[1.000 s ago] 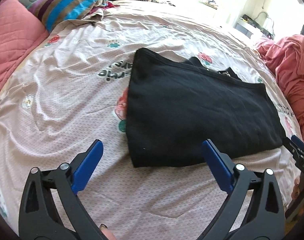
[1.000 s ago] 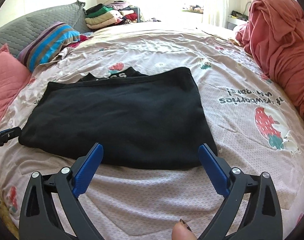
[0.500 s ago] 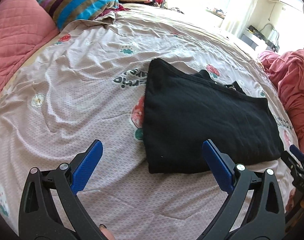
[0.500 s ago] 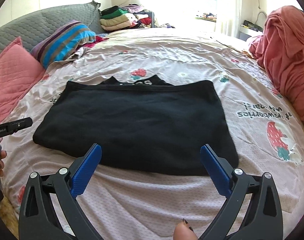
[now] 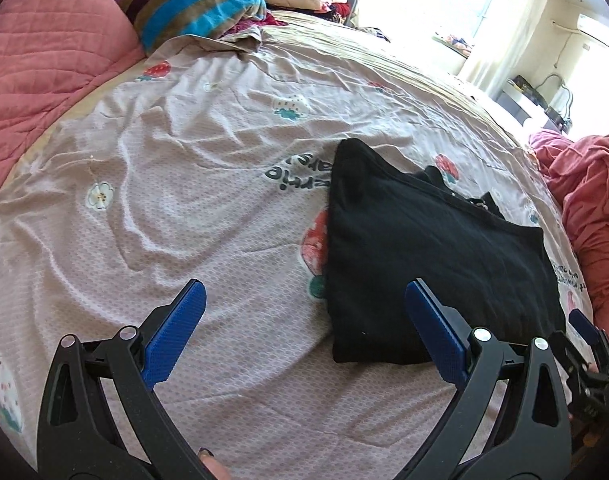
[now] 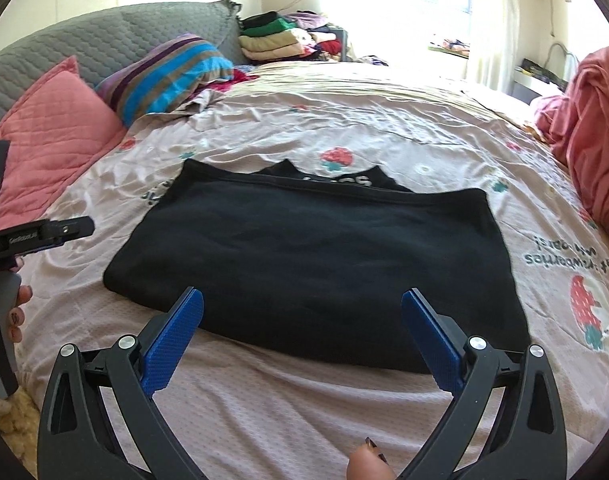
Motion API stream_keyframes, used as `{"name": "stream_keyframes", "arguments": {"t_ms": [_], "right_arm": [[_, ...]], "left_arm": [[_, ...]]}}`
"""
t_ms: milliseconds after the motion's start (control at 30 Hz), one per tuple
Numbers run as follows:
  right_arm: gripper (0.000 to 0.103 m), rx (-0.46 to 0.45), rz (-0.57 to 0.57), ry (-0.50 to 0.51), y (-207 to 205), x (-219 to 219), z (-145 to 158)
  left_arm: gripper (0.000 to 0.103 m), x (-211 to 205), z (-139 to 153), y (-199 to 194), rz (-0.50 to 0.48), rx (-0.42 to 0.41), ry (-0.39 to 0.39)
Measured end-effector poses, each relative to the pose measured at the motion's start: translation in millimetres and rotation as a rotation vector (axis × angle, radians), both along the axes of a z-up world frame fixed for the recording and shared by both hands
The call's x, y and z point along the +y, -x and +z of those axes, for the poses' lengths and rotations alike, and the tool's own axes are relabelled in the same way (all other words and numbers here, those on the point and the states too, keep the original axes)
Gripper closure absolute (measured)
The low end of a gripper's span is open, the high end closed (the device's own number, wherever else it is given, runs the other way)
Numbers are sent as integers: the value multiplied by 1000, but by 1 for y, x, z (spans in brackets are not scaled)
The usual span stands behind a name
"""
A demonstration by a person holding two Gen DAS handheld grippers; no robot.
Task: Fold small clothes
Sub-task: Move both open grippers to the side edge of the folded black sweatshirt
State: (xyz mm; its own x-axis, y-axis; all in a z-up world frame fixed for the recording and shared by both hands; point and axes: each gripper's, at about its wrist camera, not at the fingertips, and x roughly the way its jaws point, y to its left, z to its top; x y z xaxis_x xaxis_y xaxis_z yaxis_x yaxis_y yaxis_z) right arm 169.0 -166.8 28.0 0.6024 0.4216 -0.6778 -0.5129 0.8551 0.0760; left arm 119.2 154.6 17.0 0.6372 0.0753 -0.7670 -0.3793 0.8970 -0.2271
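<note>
Both claws, left [image 5: 304,320] and right [image 6: 302,328], hang spread and empty above the bed [image 6: 384,120], where the black garment [image 6: 316,264] lies mid-bed folded once, with further folds apparently left.

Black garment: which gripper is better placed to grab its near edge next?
Right, probably. The right gripper is open, centred over the black garment; the left gripper sits off its left end.

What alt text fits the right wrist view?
A folded black garment lies flat on a strawberry-print bedsheet, just beyond the open, empty right gripper. Pillows and stacked clothes sit behind.
</note>
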Motion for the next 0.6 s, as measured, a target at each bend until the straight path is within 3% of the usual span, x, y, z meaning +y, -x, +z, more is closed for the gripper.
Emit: {"name": "stream_keyframes", "arguments": {"t_ms": [233, 600], "right_arm": [[4, -3, 84, 28, 8, 36, -8], [4, -94, 246, 171, 30, 93, -29]], "left_arm": [[9, 12, -3, -8, 35, 32, -44], [9, 26, -12, -28, 66, 64, -62]]}}
